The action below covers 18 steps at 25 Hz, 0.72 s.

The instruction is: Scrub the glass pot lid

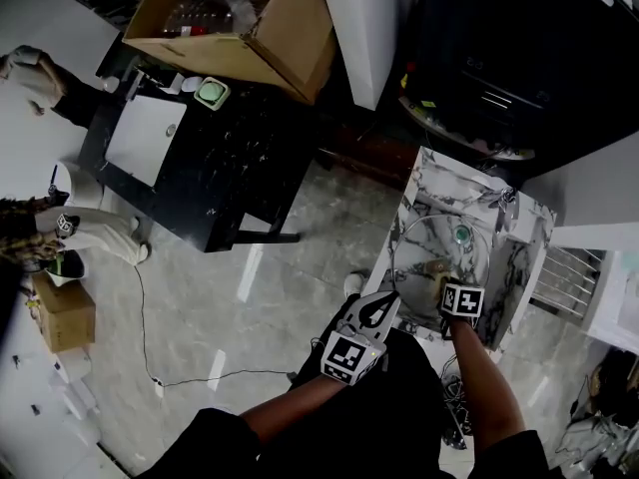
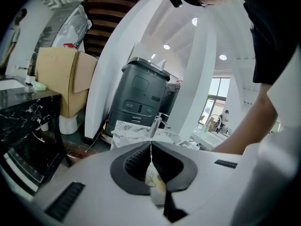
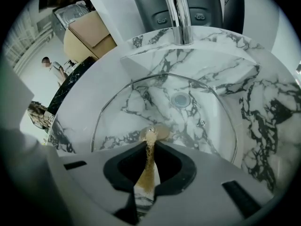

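Head view: glass pot lid lying in marble sink; right tool working at lid centre, left tool hanging clear.
Left gripper view: left tool clenching pale yellowish scrap.
Right gripper view: right tool clenching tan strip, its tip touching knob. Best pressing evenly, circling outward.

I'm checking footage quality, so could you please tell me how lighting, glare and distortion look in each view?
Head view: dim overall, and the person's black clothing loses detail. Left gripper view: fisheye bend, the window blown out, the ceiling lights glaring. Right gripper view: dark round vignette and curved edges; the glass pot lid reads mainly by its thin rim against the marble sink.
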{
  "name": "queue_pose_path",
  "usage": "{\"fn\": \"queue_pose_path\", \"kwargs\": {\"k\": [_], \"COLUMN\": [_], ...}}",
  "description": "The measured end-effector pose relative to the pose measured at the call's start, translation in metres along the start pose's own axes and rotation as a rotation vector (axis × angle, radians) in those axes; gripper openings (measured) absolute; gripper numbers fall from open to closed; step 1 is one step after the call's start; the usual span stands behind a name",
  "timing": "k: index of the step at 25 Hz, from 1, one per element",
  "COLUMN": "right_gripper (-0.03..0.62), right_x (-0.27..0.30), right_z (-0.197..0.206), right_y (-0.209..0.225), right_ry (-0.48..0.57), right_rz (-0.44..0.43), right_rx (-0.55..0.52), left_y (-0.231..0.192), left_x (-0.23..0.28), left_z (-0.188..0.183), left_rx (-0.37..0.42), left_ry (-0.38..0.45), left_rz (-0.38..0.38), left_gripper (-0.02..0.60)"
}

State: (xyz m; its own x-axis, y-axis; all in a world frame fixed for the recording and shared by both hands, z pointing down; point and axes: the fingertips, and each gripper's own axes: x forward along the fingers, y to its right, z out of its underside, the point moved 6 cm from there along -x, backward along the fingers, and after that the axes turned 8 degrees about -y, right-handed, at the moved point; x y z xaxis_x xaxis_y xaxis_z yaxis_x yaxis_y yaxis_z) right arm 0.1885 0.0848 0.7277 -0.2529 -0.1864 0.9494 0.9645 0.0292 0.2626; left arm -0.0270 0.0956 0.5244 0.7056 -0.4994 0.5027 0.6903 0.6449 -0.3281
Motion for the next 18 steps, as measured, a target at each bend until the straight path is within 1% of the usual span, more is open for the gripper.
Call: {"fn": "queue_pose_path", "kwargs": {"k": [6,11,18], "right_gripper": [0.058,0.058,0.058], "right_x": [0.004,0.009,0.013], "right_z": [-0.006,-0.011,-0.019], "right_y": [-0.015,-0.03,-0.049], "right_ry": [-0.017,-0.023,-0.026], "right_rz": [-0.005,-0.014,-0.031], "right_rx": [-0.013,-0.013,0.018], "left_y": [-0.012,-0.023,-0.035], "left_x": [-0.003,-0.008,-0.009], "left_z": [-0.003,-0.004,-0.006], "left_rx": [-0.008,-0.018,-0.028], "left_ry": [-0.004,0.012,0.007], "left_rz": [0.0,0.001,0.019], "left_gripper": [0.017,0.017,0.017]}}
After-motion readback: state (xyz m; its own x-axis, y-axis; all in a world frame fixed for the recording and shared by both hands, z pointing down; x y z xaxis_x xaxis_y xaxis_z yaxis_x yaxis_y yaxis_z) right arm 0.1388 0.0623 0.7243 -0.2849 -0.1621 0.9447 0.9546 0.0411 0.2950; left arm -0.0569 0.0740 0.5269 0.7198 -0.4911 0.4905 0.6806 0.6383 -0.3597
